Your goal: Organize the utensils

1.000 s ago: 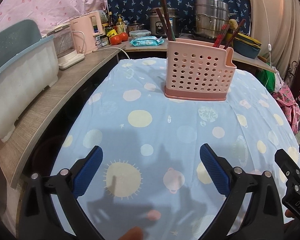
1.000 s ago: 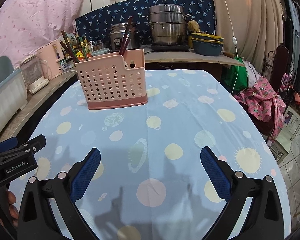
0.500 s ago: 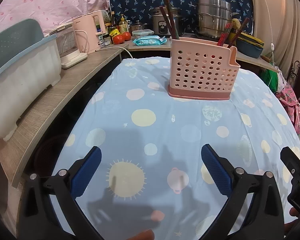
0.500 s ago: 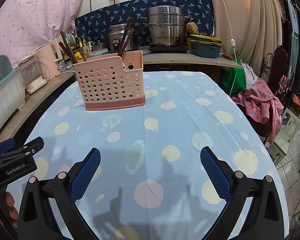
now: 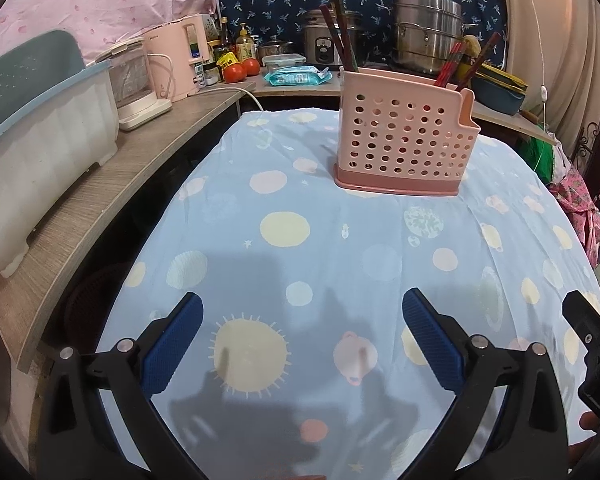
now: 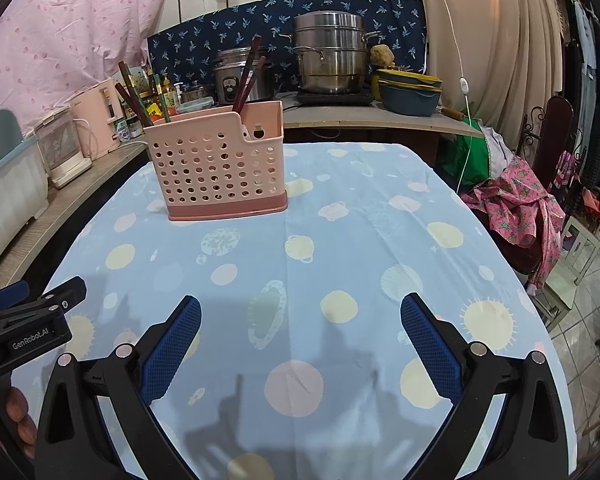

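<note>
- The pink holder (image 5: 406, 142) is seen upright at the far middle of the desk (image 5: 324, 264), chopsticks (image 5: 340, 26) already standing in its two ends.
- Both the left gripper (image 5: 300, 344) and the right gripper (image 6: 300, 340) are held low at the near edge, jaws wide apart and empty.
- No loose utensil is seen on the cloth.
- It is judged that the holder should be approached slowly from above, so that it is not tipped.

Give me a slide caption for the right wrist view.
Open right gripper over a planet-print tablecloth, facing a pink utensil caddy holding chopsticks.
</note>
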The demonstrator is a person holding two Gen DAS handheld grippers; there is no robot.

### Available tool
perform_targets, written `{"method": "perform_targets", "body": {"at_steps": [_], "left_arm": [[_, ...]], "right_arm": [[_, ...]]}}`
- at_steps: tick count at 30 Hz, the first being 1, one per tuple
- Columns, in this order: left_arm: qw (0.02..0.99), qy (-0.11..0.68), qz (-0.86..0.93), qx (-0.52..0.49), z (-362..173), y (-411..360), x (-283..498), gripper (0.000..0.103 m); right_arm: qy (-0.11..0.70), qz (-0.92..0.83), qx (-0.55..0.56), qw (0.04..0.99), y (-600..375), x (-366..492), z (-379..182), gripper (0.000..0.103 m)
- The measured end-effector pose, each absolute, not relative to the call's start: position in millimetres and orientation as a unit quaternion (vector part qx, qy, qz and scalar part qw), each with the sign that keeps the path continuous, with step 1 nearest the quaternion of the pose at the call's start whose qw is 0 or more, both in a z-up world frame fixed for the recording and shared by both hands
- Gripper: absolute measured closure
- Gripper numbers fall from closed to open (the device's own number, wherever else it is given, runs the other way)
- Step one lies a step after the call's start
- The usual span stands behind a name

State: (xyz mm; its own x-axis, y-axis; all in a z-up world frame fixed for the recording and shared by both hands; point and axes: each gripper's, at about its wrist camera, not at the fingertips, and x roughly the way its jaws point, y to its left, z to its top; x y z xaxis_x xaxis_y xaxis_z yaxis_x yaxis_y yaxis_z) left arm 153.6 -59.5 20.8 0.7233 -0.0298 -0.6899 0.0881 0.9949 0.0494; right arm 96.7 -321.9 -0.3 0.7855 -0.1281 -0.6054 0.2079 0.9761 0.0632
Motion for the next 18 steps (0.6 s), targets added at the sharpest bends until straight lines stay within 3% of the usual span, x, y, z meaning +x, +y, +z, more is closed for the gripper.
{"method": "perform_targets", "body": {"at_steps": [18], "left_arm": [[0.926, 0.373, -0.025, 0.042, 17.1, -57.5, 154.3, 0.008]], "right_arm": [[0.321, -0.094, 0.061, 0.940, -319.8, 95.9, -6.1, 0.007]]}}
